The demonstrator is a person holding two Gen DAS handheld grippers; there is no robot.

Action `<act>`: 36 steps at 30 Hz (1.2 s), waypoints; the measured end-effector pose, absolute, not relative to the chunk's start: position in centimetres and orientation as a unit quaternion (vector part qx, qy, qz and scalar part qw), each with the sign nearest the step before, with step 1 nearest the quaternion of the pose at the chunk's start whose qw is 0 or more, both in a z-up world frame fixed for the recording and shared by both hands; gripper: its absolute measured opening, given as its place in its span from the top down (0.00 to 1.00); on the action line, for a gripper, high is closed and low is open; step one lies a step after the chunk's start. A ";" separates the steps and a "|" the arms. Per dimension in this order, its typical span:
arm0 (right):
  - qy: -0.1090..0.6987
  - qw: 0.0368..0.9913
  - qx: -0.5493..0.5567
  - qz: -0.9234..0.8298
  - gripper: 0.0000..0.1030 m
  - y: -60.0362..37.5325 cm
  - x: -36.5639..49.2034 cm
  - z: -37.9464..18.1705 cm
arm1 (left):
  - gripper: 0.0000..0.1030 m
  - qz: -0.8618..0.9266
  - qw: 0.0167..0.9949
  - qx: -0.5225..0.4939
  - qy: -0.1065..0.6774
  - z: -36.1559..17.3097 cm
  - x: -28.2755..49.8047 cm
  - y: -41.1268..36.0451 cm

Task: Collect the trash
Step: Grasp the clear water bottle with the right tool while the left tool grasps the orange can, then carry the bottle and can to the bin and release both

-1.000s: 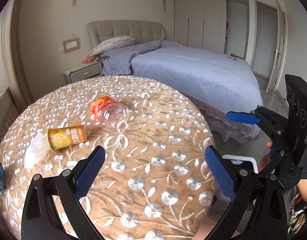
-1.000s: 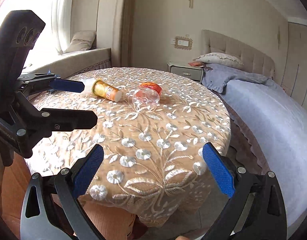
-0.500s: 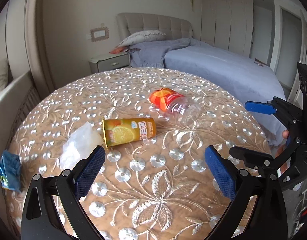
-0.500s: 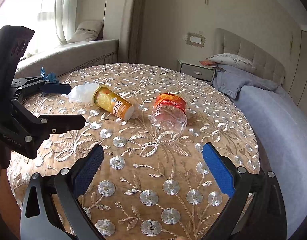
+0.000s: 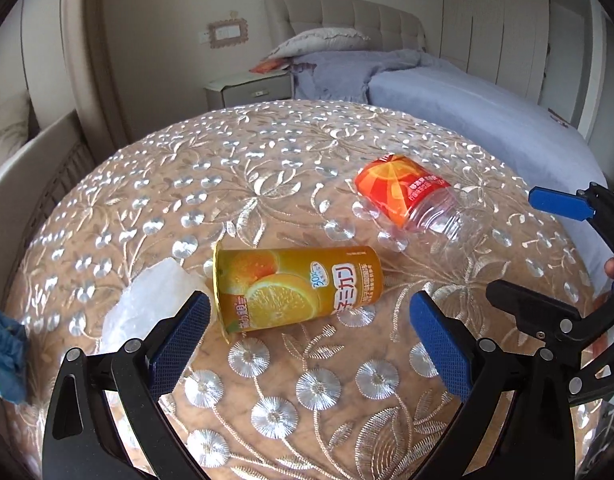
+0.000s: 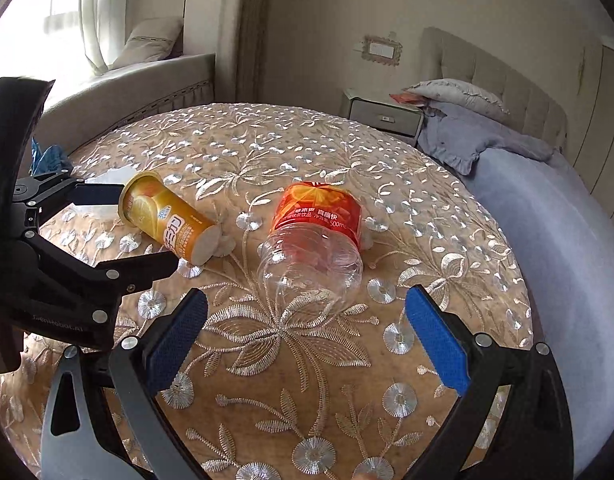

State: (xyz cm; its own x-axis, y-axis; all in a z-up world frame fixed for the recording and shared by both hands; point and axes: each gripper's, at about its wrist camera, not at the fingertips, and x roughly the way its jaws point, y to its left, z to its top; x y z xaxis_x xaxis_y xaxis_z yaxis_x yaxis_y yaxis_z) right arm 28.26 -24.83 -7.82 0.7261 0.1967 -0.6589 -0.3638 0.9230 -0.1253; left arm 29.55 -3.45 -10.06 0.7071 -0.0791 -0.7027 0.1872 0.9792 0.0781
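Over the near edge of the round embroidered tabletop (image 5: pixel 267 152), the left tool (image 5: pixel 307 328) hangs with its blue pads spread apart, empty, just short of a yellow drink cup (image 5: pixel 297 288) lying on its side. Beside it, the right tool (image 6: pixel 307 328) is likewise spread wide above a clear bottle (image 6: pixel 315 244) with an orange label. Crumpled white plastic (image 5: pixel 147 304) lies left of the cup; a blue wrapper (image 5: pixel 5 354) sits at the tabletop's left rim. Beyond stands a bed (image 5: pixel 487 116).

Between the left gripper's (image 5: pixel 307 336) textured blue pads lies a glossy printed paper cup (image 5: pixel 297 288); beyond it, a clear ribbed plastic bottle (image 5: pixel 419 204) with shiny label; crinkled white plastic (image 5: pixel 147 304) left; embroidered cloth (image 5: pixel 267 168) underneath.
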 end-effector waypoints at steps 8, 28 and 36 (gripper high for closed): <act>0.362 0.909 -0.121 0.168 0.04 -25.1 30.8 -8.7 | 0.05 -0.040 0.910 0.084 0.405 -11.1 31.7 -4.0; 0.419 0.887 -0.057 0.188 0.27 -24.5 33.7 -10.2 | 0.10 -0.037 0.900 0.029 0.434 -11.9 33.8 -2.3; 0.385 0.901 -0.074 0.185 0.27 -25.4 29.2 -8.3 | 0.10 -0.053 0.915 0.028 0.400 -10.0 29.4 -2.9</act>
State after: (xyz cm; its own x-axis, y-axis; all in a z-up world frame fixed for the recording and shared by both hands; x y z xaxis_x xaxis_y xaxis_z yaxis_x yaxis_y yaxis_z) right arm 29.17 -25.38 -8.28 0.6355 0.2770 -0.7207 -0.3913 0.9202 0.0087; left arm 29.43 -2.88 -9.96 0.6749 -0.0736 -0.7342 0.1191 0.9928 0.0100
